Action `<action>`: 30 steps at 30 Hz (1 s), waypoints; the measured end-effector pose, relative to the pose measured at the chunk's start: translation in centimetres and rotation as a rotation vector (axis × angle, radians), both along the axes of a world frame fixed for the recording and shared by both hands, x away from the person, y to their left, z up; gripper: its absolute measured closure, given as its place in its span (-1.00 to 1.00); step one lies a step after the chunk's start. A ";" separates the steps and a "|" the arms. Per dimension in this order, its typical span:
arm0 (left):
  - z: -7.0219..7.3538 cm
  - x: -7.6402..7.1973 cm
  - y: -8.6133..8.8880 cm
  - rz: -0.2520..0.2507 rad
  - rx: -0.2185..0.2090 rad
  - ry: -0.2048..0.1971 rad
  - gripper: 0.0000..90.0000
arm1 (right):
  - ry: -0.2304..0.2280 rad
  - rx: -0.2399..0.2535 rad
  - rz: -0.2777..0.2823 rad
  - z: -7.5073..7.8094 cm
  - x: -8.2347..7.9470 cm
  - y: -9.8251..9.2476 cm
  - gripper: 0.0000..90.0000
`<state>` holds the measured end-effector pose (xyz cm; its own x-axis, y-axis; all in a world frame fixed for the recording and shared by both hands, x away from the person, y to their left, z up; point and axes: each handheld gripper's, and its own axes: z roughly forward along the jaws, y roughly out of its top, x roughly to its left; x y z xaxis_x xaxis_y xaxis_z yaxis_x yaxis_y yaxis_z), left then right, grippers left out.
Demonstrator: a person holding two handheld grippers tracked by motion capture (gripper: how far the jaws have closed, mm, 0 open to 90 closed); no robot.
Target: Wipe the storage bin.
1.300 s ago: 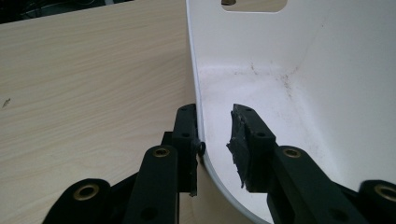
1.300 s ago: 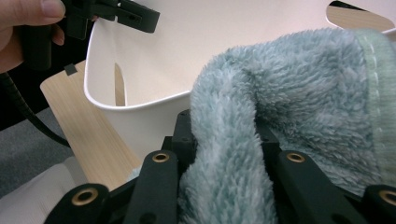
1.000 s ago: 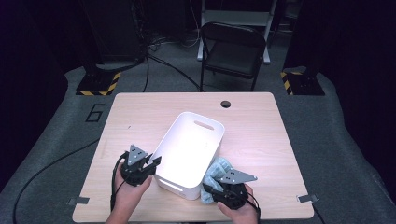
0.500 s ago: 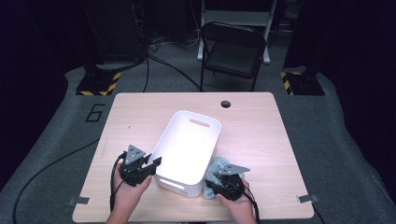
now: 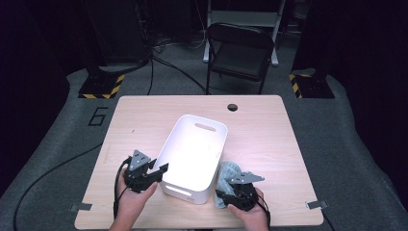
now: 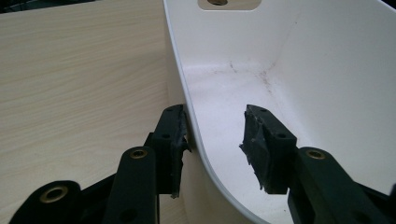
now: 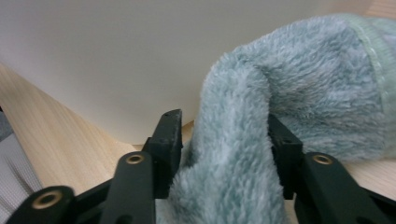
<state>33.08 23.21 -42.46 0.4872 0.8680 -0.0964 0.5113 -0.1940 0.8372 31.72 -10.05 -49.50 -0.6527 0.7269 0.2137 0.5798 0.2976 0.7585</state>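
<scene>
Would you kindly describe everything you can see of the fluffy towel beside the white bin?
The towel is a pale blue-green, fluffy, fleece-like cloth with a stitched hem along one edge. It lies crumpled on the wooden table, right of the white plastic bin's near corner and against its wall. A bunched fold rises between the jaws of the right tool, which have just been opening; it still brushes both pads.

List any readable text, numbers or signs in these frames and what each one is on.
"6" – a large pale numeral on the grey floor mat, left of the table.
No wording: yellow-and-black hazard stripes on the two floor plates.
No lettering shows on the white bin, the fuzzy cloth, the chair or either gripper.
</scene>
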 end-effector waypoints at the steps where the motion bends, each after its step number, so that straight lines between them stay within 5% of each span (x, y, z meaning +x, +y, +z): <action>1: 0.0 0.0 0.0 -0.002 0.001 0.001 0.29 | 0.003 0.004 -0.017 0.2 -0.1 -0.2 0.12; 11: 0.0 0.1 0.0 -0.002 0.001 0.002 0.28 | -0.026 -0.075 -0.098 1.4 -1.1 -0.9 -0.03; 24: -0.1 0.1 0.0 -0.007 -0.003 0.007 0.26 | -0.064 -0.063 -0.143 0.1 0.1 -0.7 -0.15; 30: -0.1 0.2 0.0 -0.004 -0.009 0.011 0.25 | -0.061 -0.050 -0.125 -0.9 0.7 -0.7 0.11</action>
